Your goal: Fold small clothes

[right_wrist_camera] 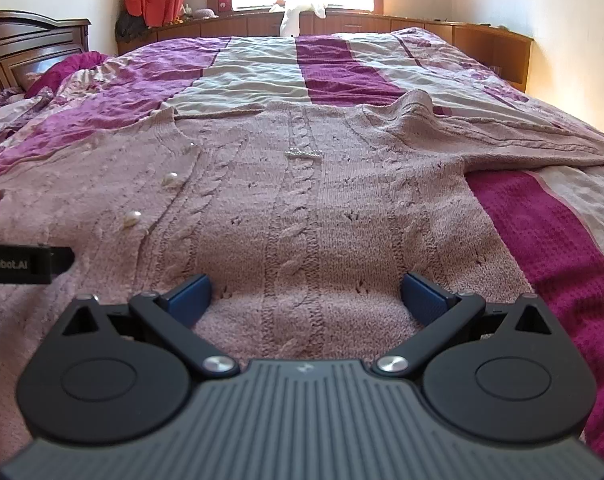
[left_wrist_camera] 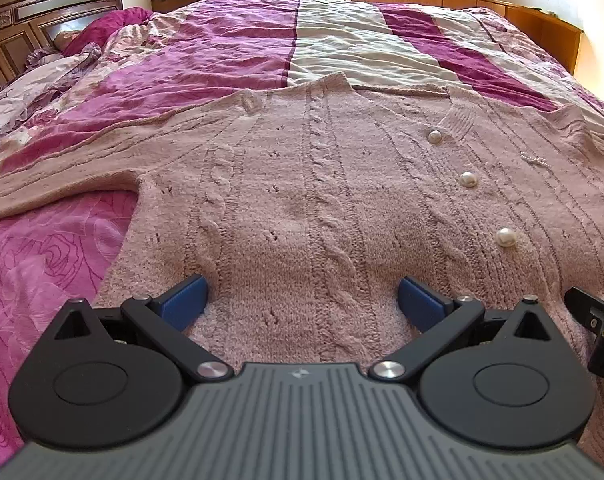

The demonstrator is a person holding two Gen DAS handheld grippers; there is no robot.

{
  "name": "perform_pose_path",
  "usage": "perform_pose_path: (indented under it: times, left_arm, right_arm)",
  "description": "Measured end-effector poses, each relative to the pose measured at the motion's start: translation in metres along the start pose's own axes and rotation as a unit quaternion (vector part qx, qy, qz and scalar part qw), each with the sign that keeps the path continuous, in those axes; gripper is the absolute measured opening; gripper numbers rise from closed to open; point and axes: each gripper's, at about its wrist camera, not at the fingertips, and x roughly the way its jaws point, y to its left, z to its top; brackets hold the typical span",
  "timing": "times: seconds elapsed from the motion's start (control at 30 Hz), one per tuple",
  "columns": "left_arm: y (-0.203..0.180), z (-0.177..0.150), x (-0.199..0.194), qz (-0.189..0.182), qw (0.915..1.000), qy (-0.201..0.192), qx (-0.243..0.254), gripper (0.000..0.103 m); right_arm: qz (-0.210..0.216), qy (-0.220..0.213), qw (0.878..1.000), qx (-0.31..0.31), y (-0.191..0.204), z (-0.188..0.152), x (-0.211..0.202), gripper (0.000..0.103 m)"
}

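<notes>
Evidently both the left gripper (left_wrist_camera: 302, 300) and the right gripper (right_wrist_camera: 306, 296) sit released over the near hem of the pink cardigan (left_wrist_camera: 302, 184) stretching ahead across the bed (left_wrist_camera: 334, 48), so each should pinch the hem squarely, both layers, before lifting evenly.

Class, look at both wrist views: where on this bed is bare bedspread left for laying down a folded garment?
Free: the pink rose-patterned bedspread below the cardigan's left sleeve; the magenta stripe below the right sleeve; the striped stretch beyond the collar. Crowded: the middle, under the cardigan and both open tongs.
</notes>
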Motion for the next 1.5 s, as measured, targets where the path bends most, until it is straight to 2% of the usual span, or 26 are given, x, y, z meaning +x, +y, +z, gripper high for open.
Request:
perform_pose_path:
  times: [0.47, 0.6, 0.77, 0.93, 1.07, 1.27, 1.5]
  left_arm:
    - [-0.003, 0.028, -0.004, 0.010, 0.9969, 0.078, 0.007, 0.103]
    - [-0.009, 0.037, -0.010, 0.025, 0.9954, 0.087, 0.029, 0.103]
    - [-0.012, 0.051, -0.018, 0.022, 0.9955, 0.089, 0.025, 0.103]
    - [-0.021, 0.071, -0.020, 0.023, 0.9960, 0.082, 0.027, 0.103]
    - [-0.026, 0.089, -0.017, 0.022, 0.9962, 0.082, 0.022, 0.103]
    - [-0.032, 0.107, -0.001, 0.011, 0.9960, 0.087, -0.014, 0.103]
    - [-0.047, 0.109, 0.023, 0.014, 0.9946, 0.103, -0.007, 0.103]
  right_arm:
    - [0.016, 0.056, 0.998, -0.003, -0.004, 0.019, 0.002, 0.103]
    - [0.040, 0.079, 0.996, 0.000, -0.012, 0.028, 0.001, 0.103]
    - [0.083, 0.093, 0.992, 0.019, -0.030, 0.047, -0.004, 0.103]
    - [0.079, 0.080, 0.993, 0.029, -0.056, 0.070, -0.008, 0.103]
    - [0.051, 0.065, 0.996, 0.029, -0.081, 0.091, -0.002, 0.103]
    - [0.013, 0.049, 0.998, 0.047, -0.132, 0.121, 0.017, 0.103]
    - [-0.067, 0.048, 0.992, 0.092, -0.209, 0.141, 0.057, 0.103]
